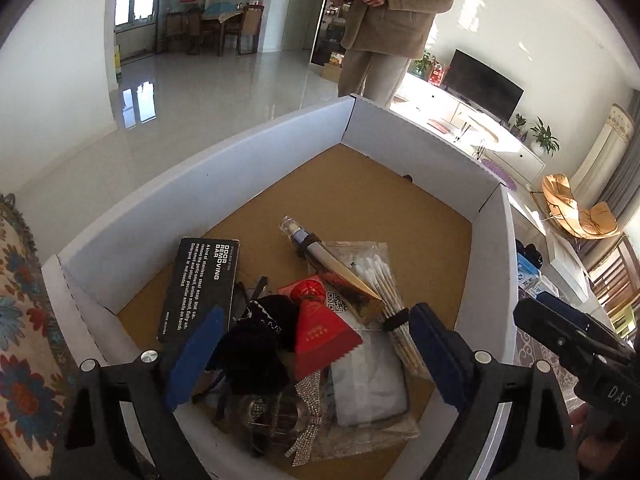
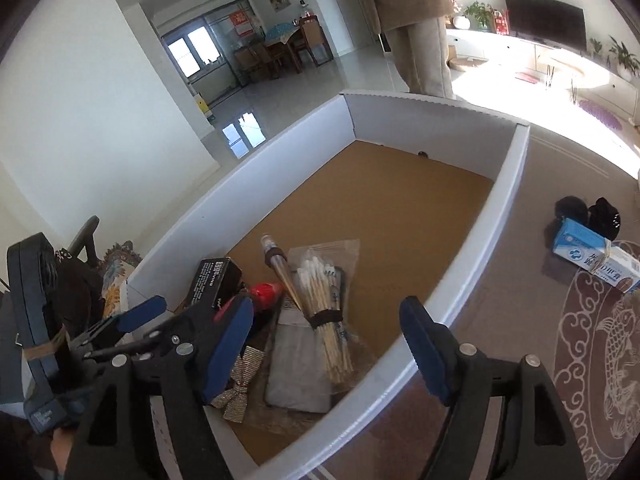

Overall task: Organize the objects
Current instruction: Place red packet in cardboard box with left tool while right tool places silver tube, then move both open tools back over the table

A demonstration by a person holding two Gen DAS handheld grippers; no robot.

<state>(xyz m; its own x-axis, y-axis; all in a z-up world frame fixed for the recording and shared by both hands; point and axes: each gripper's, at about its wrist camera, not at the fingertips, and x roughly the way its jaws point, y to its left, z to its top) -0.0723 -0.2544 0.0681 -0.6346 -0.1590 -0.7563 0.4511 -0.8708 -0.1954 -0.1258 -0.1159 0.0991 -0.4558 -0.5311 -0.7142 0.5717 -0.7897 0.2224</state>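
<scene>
A white box (image 1: 240, 152) with a brown floor holds a pile in its near corner: a black odor-bar carton (image 1: 204, 280), a bag of cotton swabs (image 1: 384, 280), a gold-wrapped bottle (image 1: 332, 272), a red packet (image 1: 320, 336), black fabric (image 1: 256, 344), a silver bow (image 1: 308, 412) and a grey pouch (image 1: 368, 380). My left gripper (image 1: 316, 344) hangs open above the pile, nothing between its pads. My right gripper (image 2: 326, 352) stands open over the box's near wall (image 2: 360, 412), above the swabs (image 2: 324, 300) and pouch (image 2: 296, 372), empty too. The left gripper (image 2: 180, 308) shows beside it.
Right of the box, on a patterned cloth (image 2: 592, 360), lie a blue-and-white carton (image 2: 596, 256) and dark fabric pieces (image 2: 588, 210). A person in a beige coat (image 1: 400, 8) stands beyond the far wall. A floral cushion (image 1: 20, 320) sits left. The box's far half is bare.
</scene>
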